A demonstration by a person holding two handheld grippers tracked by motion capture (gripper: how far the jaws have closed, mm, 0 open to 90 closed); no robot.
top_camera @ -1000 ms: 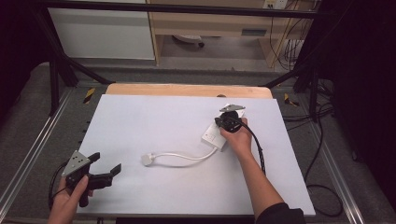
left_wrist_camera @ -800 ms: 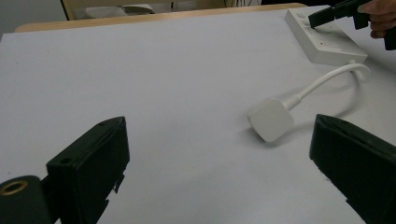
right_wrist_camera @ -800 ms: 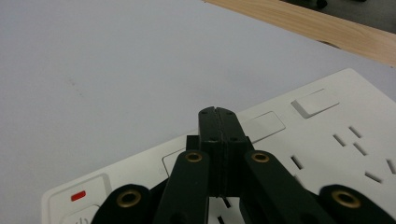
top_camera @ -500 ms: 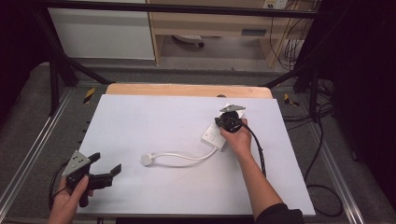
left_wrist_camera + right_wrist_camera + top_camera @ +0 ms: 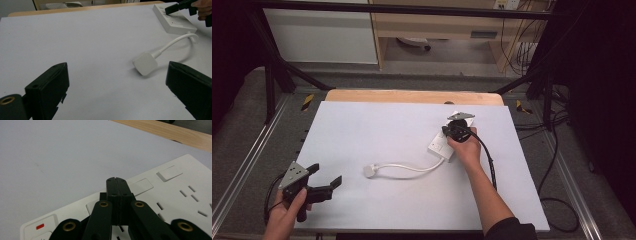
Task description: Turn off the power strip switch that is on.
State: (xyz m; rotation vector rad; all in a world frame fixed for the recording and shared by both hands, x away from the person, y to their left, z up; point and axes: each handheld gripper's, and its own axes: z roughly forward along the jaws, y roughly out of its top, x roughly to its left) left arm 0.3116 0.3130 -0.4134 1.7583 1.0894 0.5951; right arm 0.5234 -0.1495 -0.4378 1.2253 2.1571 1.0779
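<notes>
While right gripper [image 5: 456,131] presses clenched jaws on a strip [image 5: 446,141] switch at tabletop [image 5: 362,130] right | left gripper [image 5: 323,184] released, idle near-left | plug [image 5: 370,171] loose mid-table | risk: jaws slip off rocker, strip skids.

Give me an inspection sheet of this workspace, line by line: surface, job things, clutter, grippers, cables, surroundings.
Surface: white table top, wooden strip along its far edge.
Job's things: white power strip lying flat at the right; its white plug lies loose mid-table.
Clutter: nothing seen.
Grippers: left gripper open, near the table's front left corner, holding nothing; right gripper shut, tips over a rocker switch on the power strip.
Cables: white cord curves from strip to plug; black gripper cable trails along the right forearm.
Surroundings: black frame, floor cables on the right.
</notes>
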